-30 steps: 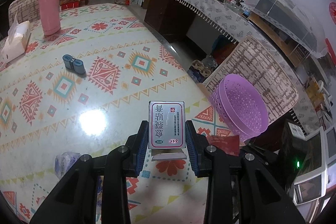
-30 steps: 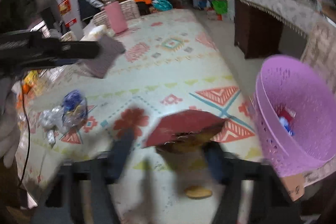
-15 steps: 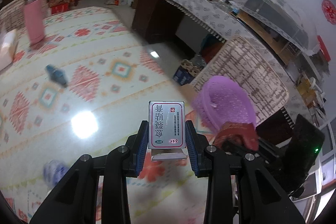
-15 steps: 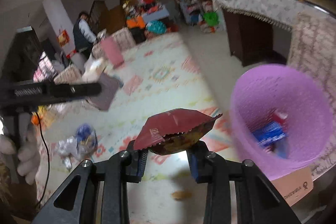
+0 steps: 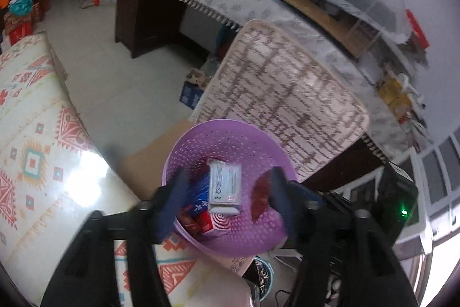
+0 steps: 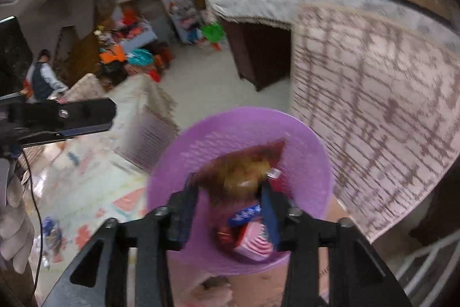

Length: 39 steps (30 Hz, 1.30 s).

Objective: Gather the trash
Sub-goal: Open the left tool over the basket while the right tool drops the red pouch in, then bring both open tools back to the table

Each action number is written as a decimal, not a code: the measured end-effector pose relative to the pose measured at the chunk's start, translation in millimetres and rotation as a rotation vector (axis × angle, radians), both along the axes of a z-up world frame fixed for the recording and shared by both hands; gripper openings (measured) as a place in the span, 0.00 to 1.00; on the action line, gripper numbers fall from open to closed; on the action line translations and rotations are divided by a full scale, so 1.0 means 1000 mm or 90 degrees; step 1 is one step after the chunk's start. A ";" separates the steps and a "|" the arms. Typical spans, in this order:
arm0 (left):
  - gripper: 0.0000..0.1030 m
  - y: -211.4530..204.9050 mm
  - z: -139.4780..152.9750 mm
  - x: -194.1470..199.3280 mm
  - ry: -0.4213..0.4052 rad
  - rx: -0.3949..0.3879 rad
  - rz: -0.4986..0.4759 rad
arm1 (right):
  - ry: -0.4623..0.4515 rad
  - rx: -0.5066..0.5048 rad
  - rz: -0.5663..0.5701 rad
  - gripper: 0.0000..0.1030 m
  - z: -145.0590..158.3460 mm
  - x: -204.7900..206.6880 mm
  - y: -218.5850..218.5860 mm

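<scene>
Basket [image 5: 198, 146], purple, beside the desk [image 5: 34, 151] edge. Left gripper [image 5: 227, 197] above it, jaws just spread, white box [image 5: 224, 186] released between them. Right gripper [image 6: 230, 209], jaws just widening, red wrapper [image 6: 244, 171] at its fingertips over the basket.

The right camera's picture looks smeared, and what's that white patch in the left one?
Right wrist view: motion blur smears the red wrapper and chair. Left wrist view: sharper, though the gripper fingers blur; the white patch is lamp glare on the glossy table. Both bend at the edges, fisheye.
</scene>
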<state>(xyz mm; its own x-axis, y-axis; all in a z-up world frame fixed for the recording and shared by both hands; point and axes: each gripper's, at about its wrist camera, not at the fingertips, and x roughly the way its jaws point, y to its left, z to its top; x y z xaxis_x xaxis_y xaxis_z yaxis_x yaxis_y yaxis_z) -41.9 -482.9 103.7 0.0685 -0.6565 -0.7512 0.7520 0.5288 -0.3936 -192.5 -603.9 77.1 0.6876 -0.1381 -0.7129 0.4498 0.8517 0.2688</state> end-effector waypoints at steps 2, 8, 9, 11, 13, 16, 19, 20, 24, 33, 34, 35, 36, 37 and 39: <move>0.64 0.006 -0.005 0.000 0.001 0.005 0.004 | -0.006 0.011 -0.013 0.50 -0.006 -0.008 -0.009; 0.69 0.054 -0.006 -0.004 -0.029 0.032 0.032 | -0.042 0.021 -0.011 0.67 -0.003 -0.017 -0.001; 0.69 0.072 -0.005 -0.003 -0.032 0.032 0.043 | -0.051 0.015 -0.006 0.67 -0.001 -0.017 0.005; 0.69 0.099 -0.003 0.000 -0.039 0.038 0.069 | -0.087 0.020 0.012 0.73 0.005 -0.018 0.020; 0.69 0.133 0.000 0.007 -0.046 0.037 0.105 | -0.113 0.032 0.029 0.75 0.010 -0.017 0.033; 0.69 0.184 0.001 0.025 -0.055 0.056 0.177 | -0.145 0.085 0.081 0.76 0.014 -0.009 0.059; 0.69 0.231 -0.005 0.050 -0.049 0.083 0.253 | -0.144 0.150 0.159 0.76 0.009 0.010 0.095; 0.69 0.252 -0.010 0.064 -0.043 0.097 0.291 | -0.136 0.149 0.178 0.76 0.007 0.018 0.107; 0.68 0.297 -0.034 0.112 0.002 0.133 0.372 | -0.099 0.165 0.257 0.76 -0.010 0.058 0.168; 0.68 0.294 -0.064 0.194 0.041 0.142 0.420 | -0.082 0.155 0.290 0.76 -0.040 0.107 0.226; 0.68 0.291 -0.066 0.202 0.047 0.137 0.423 | -0.092 0.148 0.288 0.76 -0.038 0.105 0.226; 0.68 0.290 -0.069 0.210 0.056 0.131 0.423 | -0.100 0.143 0.283 0.76 -0.037 0.104 0.225; 0.67 0.286 -0.073 0.217 0.064 0.127 0.423 | -0.099 0.141 0.279 0.76 -0.038 0.104 0.221; 0.62 0.285 -0.076 0.222 0.071 0.127 0.425 | -0.094 0.142 0.276 0.76 -0.040 0.105 0.221; 0.48 0.280 -0.085 0.231 0.092 0.130 0.422 | -0.092 0.143 0.274 0.76 -0.040 0.107 0.221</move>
